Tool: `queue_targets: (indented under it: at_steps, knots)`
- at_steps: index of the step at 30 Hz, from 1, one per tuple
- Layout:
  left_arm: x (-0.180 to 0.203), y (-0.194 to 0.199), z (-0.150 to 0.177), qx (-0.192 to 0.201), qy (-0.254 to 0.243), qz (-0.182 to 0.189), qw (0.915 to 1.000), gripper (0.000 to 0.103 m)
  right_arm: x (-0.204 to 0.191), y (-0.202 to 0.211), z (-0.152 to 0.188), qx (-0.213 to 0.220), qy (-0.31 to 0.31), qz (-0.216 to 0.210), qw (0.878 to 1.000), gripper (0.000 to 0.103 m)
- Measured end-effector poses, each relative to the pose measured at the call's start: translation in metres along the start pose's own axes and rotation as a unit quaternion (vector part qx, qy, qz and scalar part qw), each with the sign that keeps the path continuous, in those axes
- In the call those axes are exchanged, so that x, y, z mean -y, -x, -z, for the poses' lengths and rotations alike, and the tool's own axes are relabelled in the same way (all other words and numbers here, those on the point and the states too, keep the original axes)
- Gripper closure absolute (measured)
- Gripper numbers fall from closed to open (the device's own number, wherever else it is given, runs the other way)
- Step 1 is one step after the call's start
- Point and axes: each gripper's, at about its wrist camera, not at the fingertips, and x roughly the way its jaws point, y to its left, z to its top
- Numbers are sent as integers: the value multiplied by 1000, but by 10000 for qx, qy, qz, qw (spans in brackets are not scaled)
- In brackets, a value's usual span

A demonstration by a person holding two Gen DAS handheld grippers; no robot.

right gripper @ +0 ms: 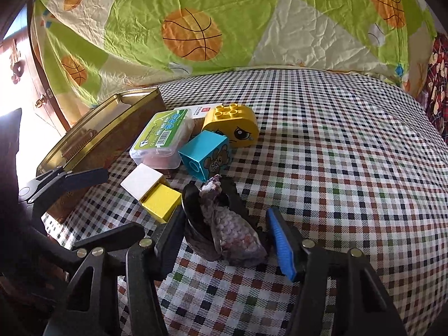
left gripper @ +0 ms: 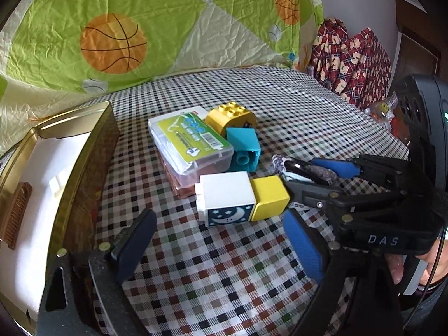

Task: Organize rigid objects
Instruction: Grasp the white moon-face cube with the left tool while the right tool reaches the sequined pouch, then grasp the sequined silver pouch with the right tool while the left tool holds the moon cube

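Since my right gripper [right gripper: 226,240] brackets the knit-covered clip [right gripper: 224,224] without visibly clamping it, I close squarely before lifting, left gripper [left gripper: 215,240] wide open just short of the white-and-yellow block [left gripper: 240,196].

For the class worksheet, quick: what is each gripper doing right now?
Left gripper: open, holding nothing.
Right gripper: open around the hair clip, not gripping.

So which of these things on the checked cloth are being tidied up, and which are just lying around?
Being tidied: white-and-yellow block, teal block, yellow face block, clear plastic box, dark knit-covered item, gold tin.

Just there: basketball sheet, red patterned cloth.
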Motion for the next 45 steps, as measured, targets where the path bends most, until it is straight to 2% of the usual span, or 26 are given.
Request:
queue_targets:
  at_steps: [2, 5, 8, 9, 15, 18, 20, 21, 22, 27, 29, 32, 37, 41, 45]
  knots:
    - [-5, -1, -1, -31, 174, 104, 9998, 22, 1, 3, 1, 90, -59, 76, 9999, 45]
    - [-11, 0, -4, 38, 393, 117, 9992, 23, 3, 6, 1, 199, -198, 206, 9994, 46]
    - [-6, 1, -10, 176, 225, -268, 9992, 23, 1, 7, 3, 211, -151, 242, 9994, 46]
    - [-4, -2, -11, 160, 156, -329, 9992, 25, 1, 6, 3, 201, -152, 234, 9994, 46]
    - [4, -2, -13, 188, -43, -312, 9993, 31, 0, -2, 0, 2, -131, 98, 9999, 46]
    - [-3, -3, -15, 145, 90, -160, 9997, 29, 1, -2, 1, -20, -132, 45, 9999, 46]
    - [-7, -1, -14, 156, 142, -27, 9998, 42, -3, -2, 2, 11, -34, 101, 9999, 46]
    - [-8, 1, -13, 171, 116, -13, 9998, 53, -4, -2, 3, 24, -11, 125, 9999, 46]
    - [-8, 1, -11, 151, 93, -82, 9998, 59, -4, -2, 3, 29, 0, 134, 9999, 46]
    - [-13, 0, -9, 17, 170, -56, 9998, 60, -3, -3, 2, -27, -3, 51, 10000, 46]
    - [-12, -5, -8, -113, 141, -17, 9998, 56, -4, -4, 2, -41, 22, 47, 10000, 46]
    - [-10, -8, -8, -201, 88, 52, 9997, 60, -5, -3, 3, -30, 54, 74, 10000, 46]
    - [-9, -3, -7, -59, 67, -6, 10000, 60, -13, 0, 3, 118, 250, 341, 9990, 48]
    - [-14, 7, -7, 214, 174, -58, 9996, 60, -14, 8, 5, 388, 285, 422, 9980, 50]
    - [-22, 18, -6, 512, 375, -68, 9980, 60, -14, 8, 5, 406, 306, 444, 9977, 51]
